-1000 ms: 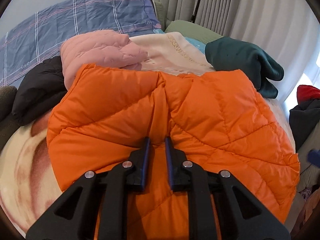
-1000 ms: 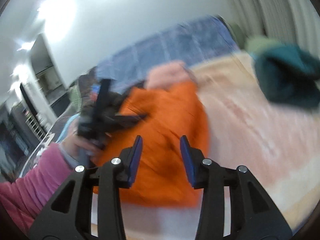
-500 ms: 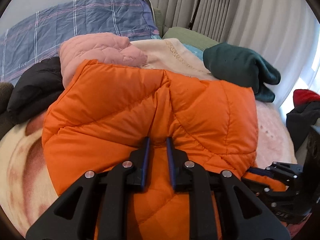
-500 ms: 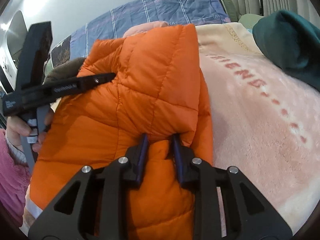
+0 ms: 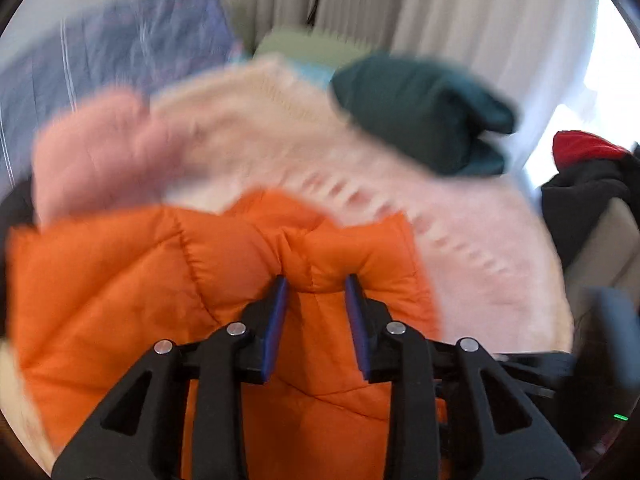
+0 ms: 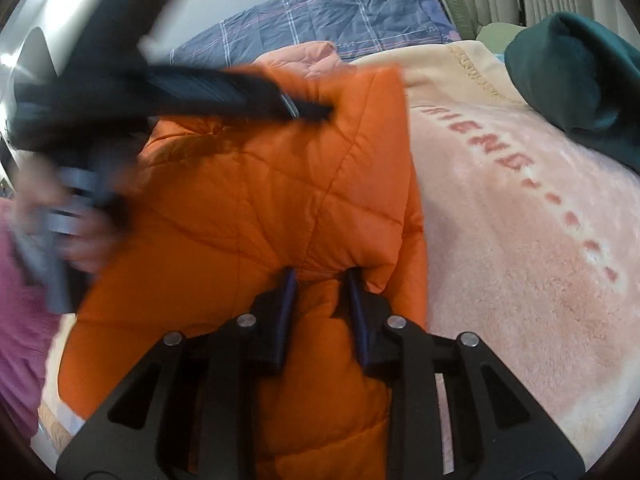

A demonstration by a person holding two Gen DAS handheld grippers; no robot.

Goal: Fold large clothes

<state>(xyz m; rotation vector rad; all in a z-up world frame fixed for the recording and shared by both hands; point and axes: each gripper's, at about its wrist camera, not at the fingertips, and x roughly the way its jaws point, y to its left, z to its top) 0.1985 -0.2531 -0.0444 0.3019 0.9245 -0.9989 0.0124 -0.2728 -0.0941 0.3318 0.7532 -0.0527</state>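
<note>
One orange puffer jacket (image 6: 256, 208) lies on the pink blanket (image 6: 520, 248). Two grippers: the left gripper (image 5: 316, 288) stands partly open around a jacket fold; the right gripper (image 6: 320, 280) pinches another. One dark green garment (image 6: 576, 88) sits at two o'clock.

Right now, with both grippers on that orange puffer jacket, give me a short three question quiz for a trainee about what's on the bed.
1. True or false: the right gripper is pinching a fold of the orange jacket.
2. Multiple choice: where does the dark green garment lie relative to the orange jacket in the right wrist view? A) under it B) to its right, apart from it, on the pink blanket C) inside it
3. Fill in: just beyond the orange jacket's far edge, in front of the blue plaid bedding, lies a quilted ____ garment.

Key: 1 true; 2 B; 3 pink
</note>
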